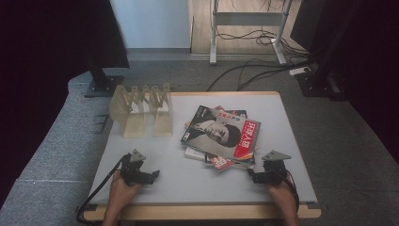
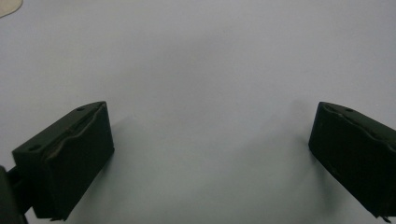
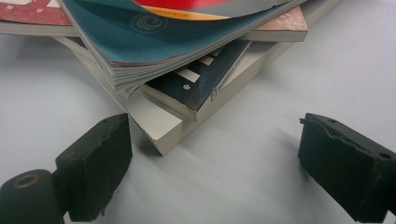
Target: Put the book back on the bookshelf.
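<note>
Stack of magazines (image 1: 221,136): lies right of centre on the pale grey table (image 1: 188,181), beside a translucent rack (image 1: 141,110); carpet and cables beyond. We cannot read the lower covers, hidden under the top one. Right gripper (image 3: 215,161) is low on the table, jaws wide, the stack's corner just ahead. Left gripper (image 2: 210,149) rests well apart, jaws wide over bare tabletop.
</note>
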### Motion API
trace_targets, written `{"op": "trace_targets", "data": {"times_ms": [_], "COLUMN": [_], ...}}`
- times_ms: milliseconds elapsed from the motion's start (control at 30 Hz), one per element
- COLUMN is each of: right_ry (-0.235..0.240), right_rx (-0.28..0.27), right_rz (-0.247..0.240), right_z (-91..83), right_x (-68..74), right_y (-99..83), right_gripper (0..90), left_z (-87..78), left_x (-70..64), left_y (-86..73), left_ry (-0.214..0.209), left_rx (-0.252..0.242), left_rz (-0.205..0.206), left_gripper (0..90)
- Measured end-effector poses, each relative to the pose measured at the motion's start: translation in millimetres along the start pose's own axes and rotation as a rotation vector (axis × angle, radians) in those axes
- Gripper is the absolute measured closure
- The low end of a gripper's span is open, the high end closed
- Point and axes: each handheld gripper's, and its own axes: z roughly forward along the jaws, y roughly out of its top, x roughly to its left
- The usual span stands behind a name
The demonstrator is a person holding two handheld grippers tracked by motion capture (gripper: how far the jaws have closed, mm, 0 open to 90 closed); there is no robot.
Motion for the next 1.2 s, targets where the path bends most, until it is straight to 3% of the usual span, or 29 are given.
{"op": "trace_targets", "data": {"times_ms": [67, 167, 300, 433, 500, 667, 833, 1067, 1200], "right_ry": [0.003, 0.020, 0.024, 0.021, 0.022, 0.038, 0.076, 0.078, 0.060], "right_rx": [0.000, -0.005, 0.003, 0.005, -0.018, -0.048, -0.068, -0.096, -0.089], "right_rz": [0.003, 0.010, 0.004, 0.006, 0.006, 0.014, 0.014, 0.017, 0.036], "right_z": [0.0, -0.5, -0.9, -2.9, -9.0, -16.4, -20.4, -25.4, -18.9], "right_x": [-0.5, -2.1, -2.8, -4.0, -4.2, -5.9, -8.0, -13.3, -20.9], "right_y": [0.2, 0.1, 0.6, 0.6, 3.3, 10.1, 22.0, 36.0, 43.0], "right_gripper": [9.4, 7.2, 0.0, 0.0, 0.0, 0.0, 0.0, 0.0, 0.0], "left_z": [-0.4, -1.0, -0.3, -0.1, 1.1, 5.3, 15.4, 28.8, 36.6], "left_x": [2.3, 7.9, 9.4, 5.7, 1.4, -3.4, -10.8, -20.3, -25.5], "left_y": [2.0, 6.9, 16.2, 30.2, 44.5, 63.1, 83.6, 110.2, 122.4], "left_ry": [-0.017, -0.082, -0.085, -0.112, -0.108, -0.125, -0.140, -0.152, -0.161], "left_rx": [0.006, 0.001, -0.013, -0.036, -0.043, -0.049, -0.035, -0.023, -0.015], "left_rz": [-0.002, -0.039, -0.032, -0.009, 0.026, 0.059, 0.099, 0.141, 0.164], "left_gripper": [0.0, 0.0, 0.0, 0.0, 0.0, 0.0, 0.0, 0.0, 0.0]}}
